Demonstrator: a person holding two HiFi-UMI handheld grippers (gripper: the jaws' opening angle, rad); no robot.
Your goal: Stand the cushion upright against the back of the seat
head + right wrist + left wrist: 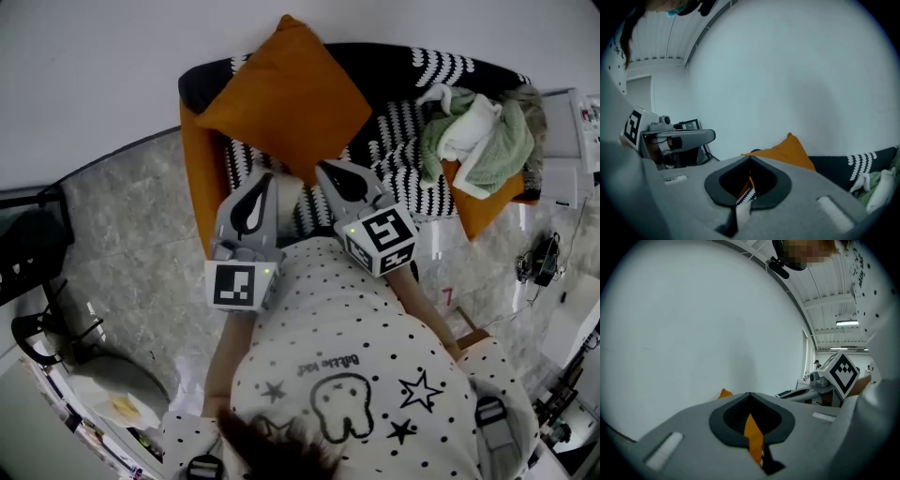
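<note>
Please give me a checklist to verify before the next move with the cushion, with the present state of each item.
1. Left gripper grips the cushion: ok, jaws shut on orange fabric.
2. Right gripper grips the cushion: ok, jaws shut, orange fabric between them.
3. Cushion stands straight: not ok, it is tilted on one corner.
4. Cushion touches the sofa back: cannot tell, it overlaps the back from above.
5. Cloths are out of the way: ok, they lie at the other end of the seat, apart from the cushion.
</note>
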